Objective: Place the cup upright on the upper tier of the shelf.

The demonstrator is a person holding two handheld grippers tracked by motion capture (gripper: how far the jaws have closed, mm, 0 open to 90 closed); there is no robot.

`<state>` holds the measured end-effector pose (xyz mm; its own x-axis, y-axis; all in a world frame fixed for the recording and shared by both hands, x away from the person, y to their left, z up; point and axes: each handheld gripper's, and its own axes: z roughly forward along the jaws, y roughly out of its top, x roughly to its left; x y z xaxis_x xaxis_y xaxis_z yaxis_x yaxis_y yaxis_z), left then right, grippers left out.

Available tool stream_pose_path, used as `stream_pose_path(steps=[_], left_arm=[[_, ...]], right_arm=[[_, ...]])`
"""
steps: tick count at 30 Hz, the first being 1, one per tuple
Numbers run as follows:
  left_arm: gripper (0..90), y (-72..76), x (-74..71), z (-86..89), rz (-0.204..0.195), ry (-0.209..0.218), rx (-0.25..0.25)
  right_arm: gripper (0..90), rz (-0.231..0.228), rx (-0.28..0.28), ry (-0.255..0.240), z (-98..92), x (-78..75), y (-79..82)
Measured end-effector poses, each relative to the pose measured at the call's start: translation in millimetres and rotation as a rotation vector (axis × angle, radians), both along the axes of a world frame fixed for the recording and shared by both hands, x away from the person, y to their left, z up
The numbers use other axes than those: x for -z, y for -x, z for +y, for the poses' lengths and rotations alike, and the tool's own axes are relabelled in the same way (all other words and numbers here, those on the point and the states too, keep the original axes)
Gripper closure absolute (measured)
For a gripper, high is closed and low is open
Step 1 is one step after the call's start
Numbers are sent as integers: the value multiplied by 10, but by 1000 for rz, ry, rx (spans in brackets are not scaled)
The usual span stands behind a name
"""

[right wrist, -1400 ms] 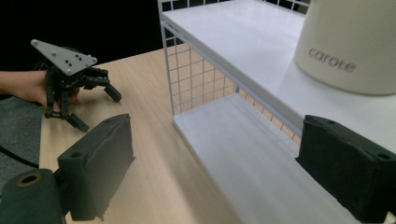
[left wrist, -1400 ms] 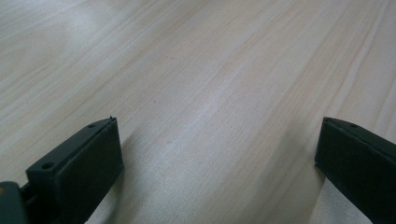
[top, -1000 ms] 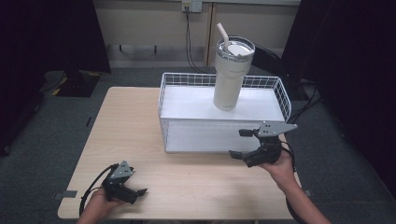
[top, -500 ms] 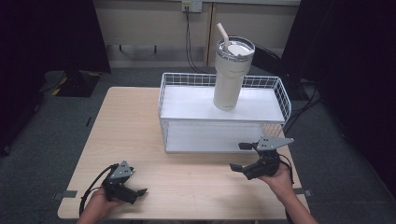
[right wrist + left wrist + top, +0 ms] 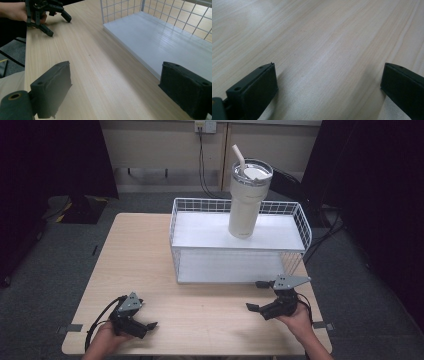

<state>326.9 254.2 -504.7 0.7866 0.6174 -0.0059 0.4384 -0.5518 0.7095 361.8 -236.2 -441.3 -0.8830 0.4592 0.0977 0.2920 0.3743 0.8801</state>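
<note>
Both claws, left claw (image 5: 148, 325) and right claw (image 5: 256, 296), rest spread apart and empty on the pale wooden surface (image 5: 200, 310), so the step looks finished or unstarted, and any next move calls for the right claw to reach toward 12 o'clock for the tall cream tumbler with a straw (image 5: 247, 200) standing on the white wire 2-tier rack (image 5: 295, 227).

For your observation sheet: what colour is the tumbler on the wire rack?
Cream-white, seen best in the high view: the tumbler.

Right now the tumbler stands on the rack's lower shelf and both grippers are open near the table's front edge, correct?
Not quite. The high view shows the tumbler on the rack's top shelf. Both the left gripper and right gripper are open near the table's front edge.
</note>
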Motion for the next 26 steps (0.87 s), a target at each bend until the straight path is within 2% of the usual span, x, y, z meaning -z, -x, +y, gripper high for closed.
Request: stream_pose_path(steps=[3,7,11,13,15,20,24,25,26], left_arm=[[1,0,0,0,0,0,0],[1,0,0,0,0,0,0],[1,0,0,0,0,0,0],[1,1,0,-1,1,0,-1],[1,1,1,-2,0,2,-3],[1,2,1,-3,0,1,-3],[1,2,0,-2,0,0,-3],[1,2,0,-2,0,0,-3],[1,2,0,-3,1,1,-4]], right_arm=[[94,18,10,3,-15,75,3],[95,33,13,33,-21,179,11],[95,23,19,75,-3,273,32],[95,31,18,66,-6,319,43],[95,35,17,77,-5,354,46],[95,26,18,131,3,425,71],[95,10,-4,219,34,479,98],[95,10,-4,219,34,479,98],[93,12,-16,248,42,496,101]])
